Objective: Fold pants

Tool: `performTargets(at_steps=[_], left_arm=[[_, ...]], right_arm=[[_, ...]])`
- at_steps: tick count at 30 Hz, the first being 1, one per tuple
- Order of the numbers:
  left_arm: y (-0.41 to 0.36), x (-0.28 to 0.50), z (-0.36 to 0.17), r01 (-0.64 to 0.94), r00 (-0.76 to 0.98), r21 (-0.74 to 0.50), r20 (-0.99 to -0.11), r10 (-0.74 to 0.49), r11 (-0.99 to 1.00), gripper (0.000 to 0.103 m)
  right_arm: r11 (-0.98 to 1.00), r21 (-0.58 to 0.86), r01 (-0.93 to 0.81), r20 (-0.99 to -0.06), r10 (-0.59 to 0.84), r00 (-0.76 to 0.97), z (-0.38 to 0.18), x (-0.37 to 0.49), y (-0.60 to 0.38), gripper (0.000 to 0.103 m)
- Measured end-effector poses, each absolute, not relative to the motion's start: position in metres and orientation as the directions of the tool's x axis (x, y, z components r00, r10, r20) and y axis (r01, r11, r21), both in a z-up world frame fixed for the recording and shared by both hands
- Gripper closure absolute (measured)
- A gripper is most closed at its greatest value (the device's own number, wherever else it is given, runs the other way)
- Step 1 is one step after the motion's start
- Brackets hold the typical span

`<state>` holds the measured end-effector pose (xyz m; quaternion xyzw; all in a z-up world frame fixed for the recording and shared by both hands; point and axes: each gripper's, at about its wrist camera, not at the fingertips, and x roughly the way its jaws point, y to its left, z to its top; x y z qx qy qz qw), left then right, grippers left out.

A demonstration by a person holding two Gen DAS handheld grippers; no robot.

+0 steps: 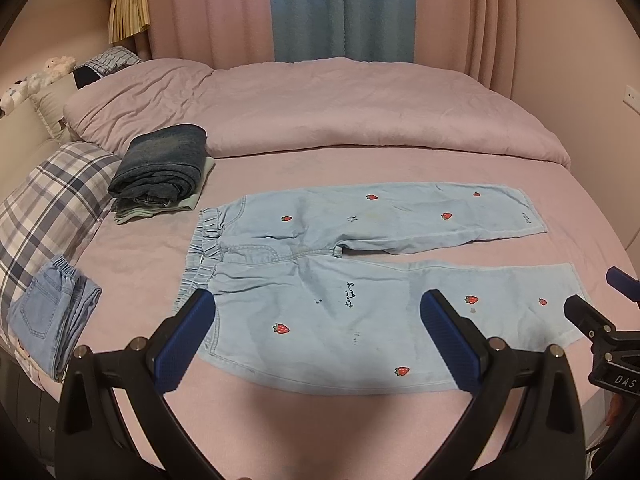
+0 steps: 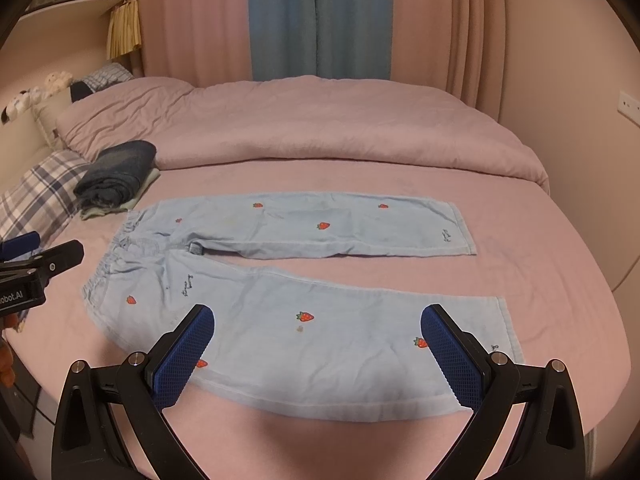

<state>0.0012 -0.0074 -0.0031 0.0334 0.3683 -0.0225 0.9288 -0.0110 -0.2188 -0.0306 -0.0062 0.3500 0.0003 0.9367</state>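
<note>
Both wrist views look from the bed's (image 1: 400, 152) near edge toward the curtains (image 2: 320, 20); the left sits leftward, both share the pants (image 1: 320, 280).

Ahead of my left tool (image 1: 318, 320) the pants (image 1: 320, 280) lie flat on the bed (image 1: 280, 168), waistband left; folded clothes (image 1: 160, 168) sit beyond-left, my right tool (image 2: 318, 332) alongside.
</note>
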Motion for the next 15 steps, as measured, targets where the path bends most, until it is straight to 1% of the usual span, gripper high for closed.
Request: performTargets(at_steps=[10, 12, 15], left_arm=[[-0.008, 0.000, -0.005, 0.070, 0.742, 0.042, -0.669, -0.024, 0.997, 0.000], [-0.008, 0.001, -0.008, 0.076, 0.742, 0.027, -0.669, -0.038, 0.997, 0.000], [-0.004, 0.006, -0.016, 0.078, 0.731, -0.033, -0.678, -0.080, 0.996, 0.000]], right_arm=[[1.000, 0.019, -0.005, -0.646, 0.016, 0.764, -0.031, -0.012, -0.219, 0.000], [1.000, 0.029, -0.006, -0.641, 0.023, 0.767, -0.033, -0.013, -0.218, 0.000], [0.999, 0.031, -0.016, -0.648, 0.033, 0.761, -0.038, -0.011, -0.216, 0.000]])
